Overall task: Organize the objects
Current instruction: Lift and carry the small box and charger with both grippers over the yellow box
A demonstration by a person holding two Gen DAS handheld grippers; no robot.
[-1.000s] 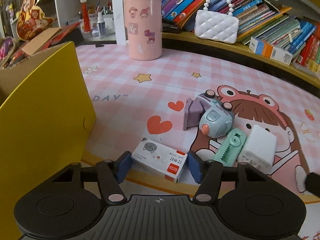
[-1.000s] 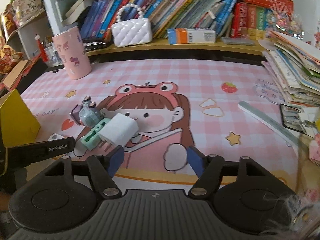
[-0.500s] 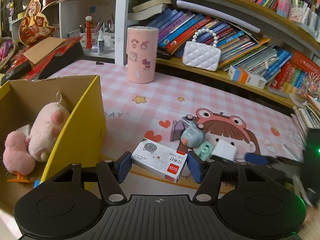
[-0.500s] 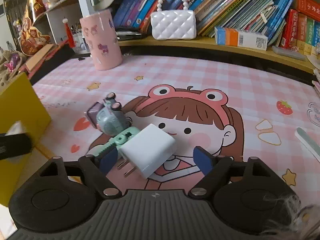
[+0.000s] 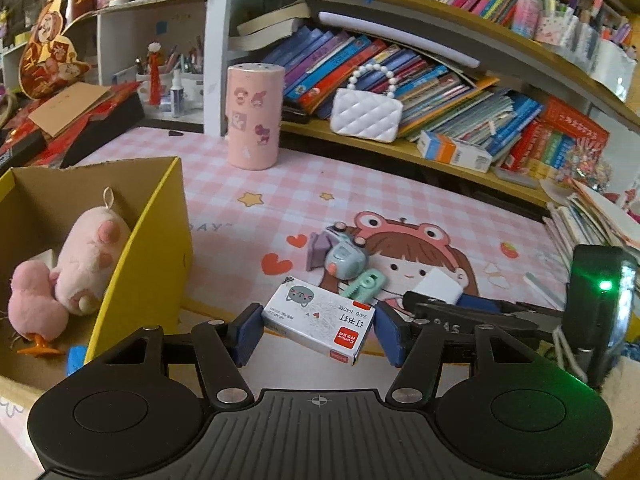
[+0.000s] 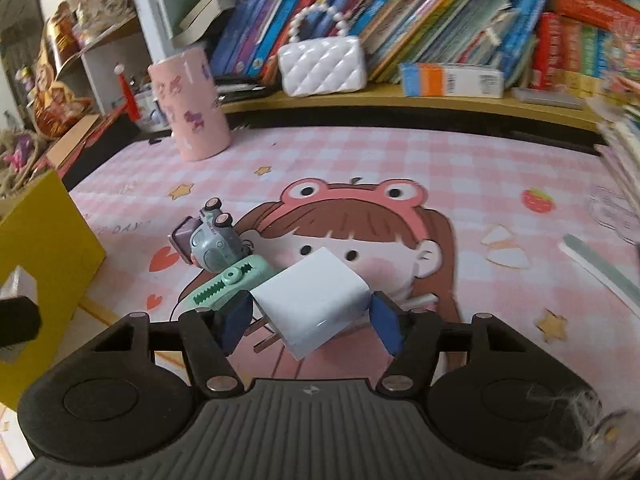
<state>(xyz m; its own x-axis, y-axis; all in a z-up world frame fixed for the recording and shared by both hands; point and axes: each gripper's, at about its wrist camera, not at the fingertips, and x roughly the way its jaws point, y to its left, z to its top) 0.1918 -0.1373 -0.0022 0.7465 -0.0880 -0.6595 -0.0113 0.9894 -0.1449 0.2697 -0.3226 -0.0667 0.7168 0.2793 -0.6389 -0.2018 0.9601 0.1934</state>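
Observation:
My left gripper (image 5: 318, 332) is shut on a white staples box (image 5: 320, 316) with a cat print and a red label, held in the air beside the yellow cardboard box (image 5: 160, 240). My right gripper (image 6: 310, 322) has its jaws closing around a white charger plug (image 6: 316, 292) that lies on the pink mat; the blue pads (image 6: 386, 326) stand right at its sides, and no firm press shows. A mint correction-tape dispenser (image 6: 228, 284), a grey-blue toy car (image 6: 216, 240) and a purple block (image 6: 182, 236) lie just left of the charger.
Two pink plush toys (image 5: 80, 268) lie inside the yellow box. A pink cylinder (image 5: 254, 116) stands at the back of the mat. A white quilted purse (image 5: 366, 114) and rows of books fill the shelf behind. A stack of papers (image 5: 592, 216) lies at the right.
My left gripper rose with the staples box, and the inside of the yellow box came into view. My right gripper moved up to the white charger, and its jaws now flank it.

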